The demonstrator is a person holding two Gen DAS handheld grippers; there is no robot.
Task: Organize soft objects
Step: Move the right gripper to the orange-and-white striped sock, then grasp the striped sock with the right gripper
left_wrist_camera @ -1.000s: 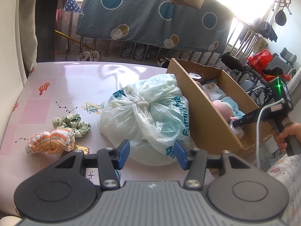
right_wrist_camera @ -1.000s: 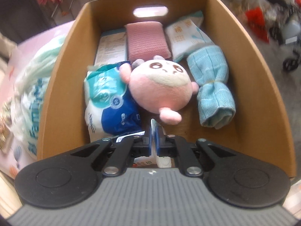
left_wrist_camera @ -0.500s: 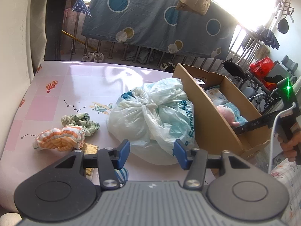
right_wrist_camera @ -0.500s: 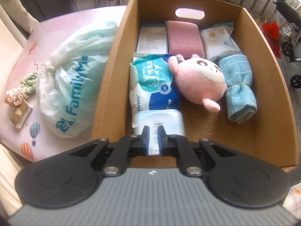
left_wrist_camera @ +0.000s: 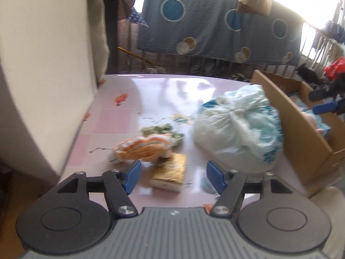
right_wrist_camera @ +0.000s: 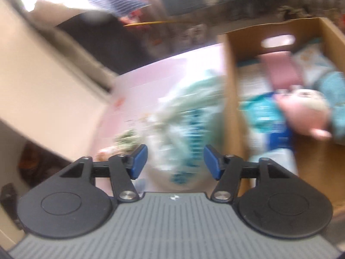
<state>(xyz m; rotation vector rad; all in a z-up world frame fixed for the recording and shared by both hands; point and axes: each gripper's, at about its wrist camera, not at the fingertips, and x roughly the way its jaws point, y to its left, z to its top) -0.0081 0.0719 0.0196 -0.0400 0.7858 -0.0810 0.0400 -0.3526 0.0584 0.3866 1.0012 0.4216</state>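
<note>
On the pink table [left_wrist_camera: 151,90] lie an orange-and-white striped sock bundle [left_wrist_camera: 142,149], a green scrunchie [left_wrist_camera: 159,129] behind it and a gold-topped sponge [left_wrist_camera: 170,170] in front. My left gripper [left_wrist_camera: 173,176] hovers over the sponge, its jaws opening, with nothing pressed between them. A tied white plastic bag [left_wrist_camera: 237,129] leans on the cardboard box [left_wrist_camera: 301,125]. My right gripper [right_wrist_camera: 175,160] hangs above the bag [right_wrist_camera: 183,129], jaws opening and empty. The box [right_wrist_camera: 232,86] holds a pink plush [right_wrist_camera: 301,112], tissue packs and a blue towel.
A beige wall or cushion [left_wrist_camera: 43,75] borders the table on the left. Behind the table a blue sheet with circles [left_wrist_camera: 215,21] hangs over a railing. The right gripper's blue pad [left_wrist_camera: 325,108] shows over the box in the left wrist view.
Left gripper swung left from the bag to the socks and sponge and widened. Right gripper let go of the tissue pack in the box, rose, swung left over the bag and opened.
</note>
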